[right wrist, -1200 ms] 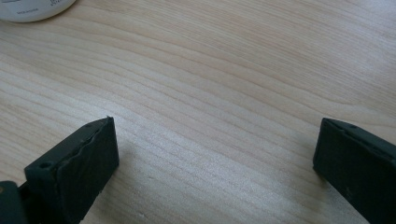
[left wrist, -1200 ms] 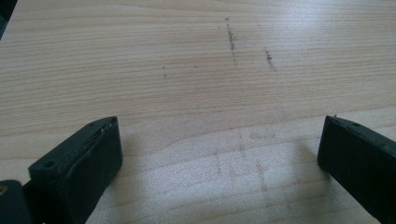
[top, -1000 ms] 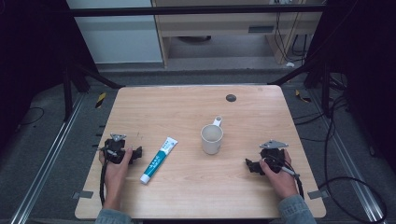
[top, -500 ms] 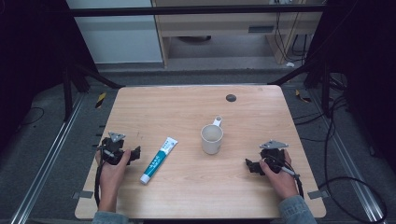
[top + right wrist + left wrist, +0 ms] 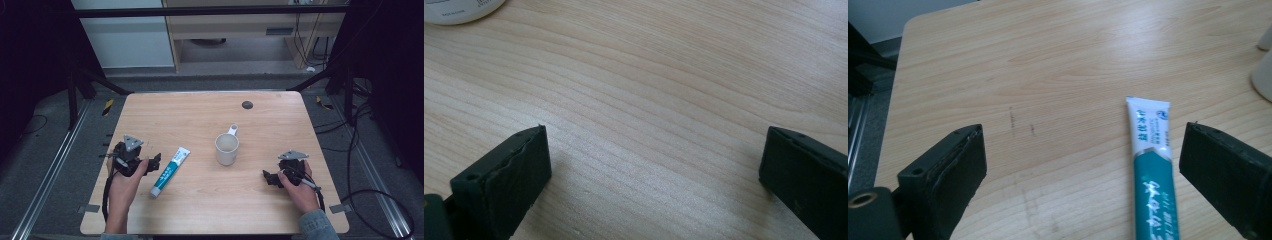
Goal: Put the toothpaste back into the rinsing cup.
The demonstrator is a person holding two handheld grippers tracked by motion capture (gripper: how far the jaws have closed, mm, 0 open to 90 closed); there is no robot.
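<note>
Lying flat on the pale wooden table (image 5: 200, 110), the white and teal toothpaste tube (image 5: 170, 171) occupies the near-left area, its white crimped end pointing far and slightly right, its capped end pointing near. The left gripper (image 5: 154, 163), black with a grey three-cornered plate on top, is held in the person's left hand (image 5: 122, 182) just to the left of the tube, and from above a narrow strip of bare table appears to separate its tips from the tube. In the left gripper view the jaws stand wide apart; they have just been closing a little, yet nothing is clamped between them. The tube (image 5: 1150, 170) shows there between the two jaws, close to the right-hand one, resting on the wood and untouched by either pad.

A white ceramic mug (image 5: 226, 148) stands upright near the table's centre, to the right of the tube and well apart from it, its handle pointing to the far side. A small dark round disc (image 5: 247, 104) sits near the far edge.

The right gripper (image 5: 268, 179), in the right hand (image 5: 300, 187), rests at the near right, well apart from the mug. Its jaws are spread wide over bare wood, grasping nothing
</note>
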